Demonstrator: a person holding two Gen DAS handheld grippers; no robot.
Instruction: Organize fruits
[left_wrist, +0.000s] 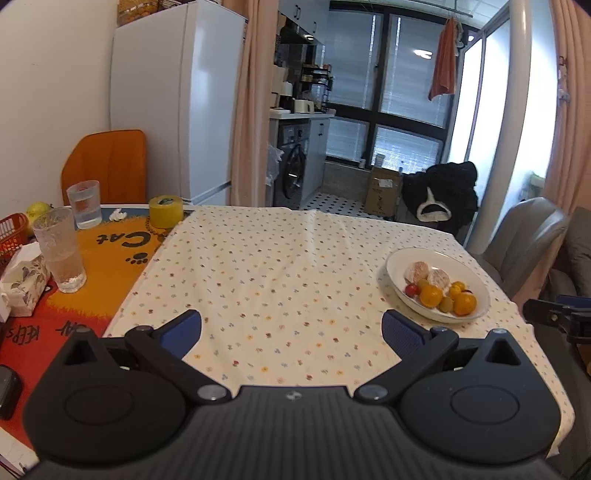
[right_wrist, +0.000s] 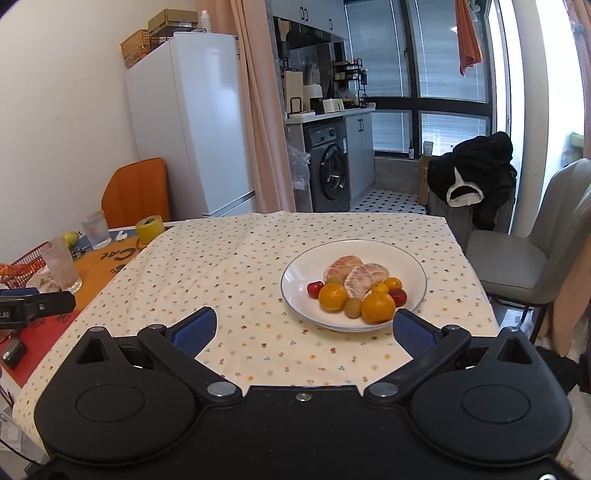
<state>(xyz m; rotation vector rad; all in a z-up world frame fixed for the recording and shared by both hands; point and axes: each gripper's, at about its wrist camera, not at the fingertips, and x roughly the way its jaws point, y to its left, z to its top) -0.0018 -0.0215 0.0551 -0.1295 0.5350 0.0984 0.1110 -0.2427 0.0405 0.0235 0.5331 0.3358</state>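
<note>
A white plate (right_wrist: 295, 273) (left_wrist: 399, 260) rests on the flowered tablecloth (right_wrist: 221, 258) and holds fruit: two peeled pomelo pieces (right_wrist: 364, 278), oranges (right_wrist: 377, 307), small green fruits (right_wrist: 352, 307) and red ones (right_wrist: 314, 288). My right gripper (right_wrist: 304, 326) hovers open just in front of the plate, nothing between its blue pads (right_wrist: 194, 332). My left gripper (left_wrist: 291, 328) is open over bare cloth, the plate off to its right. The other gripper's tip shows at the right edge (left_wrist: 554, 314) of the left wrist view.
On the orange mat at the left stand two glasses (left_wrist: 61, 249), a yellow tape roll (left_wrist: 166, 211), a tissue pack (left_wrist: 24, 282) and a red basket (left_wrist: 13, 230) with a yellow-green fruit (left_wrist: 37, 210) behind it. A grey chair (right_wrist: 524, 258) stands at the table's right side.
</note>
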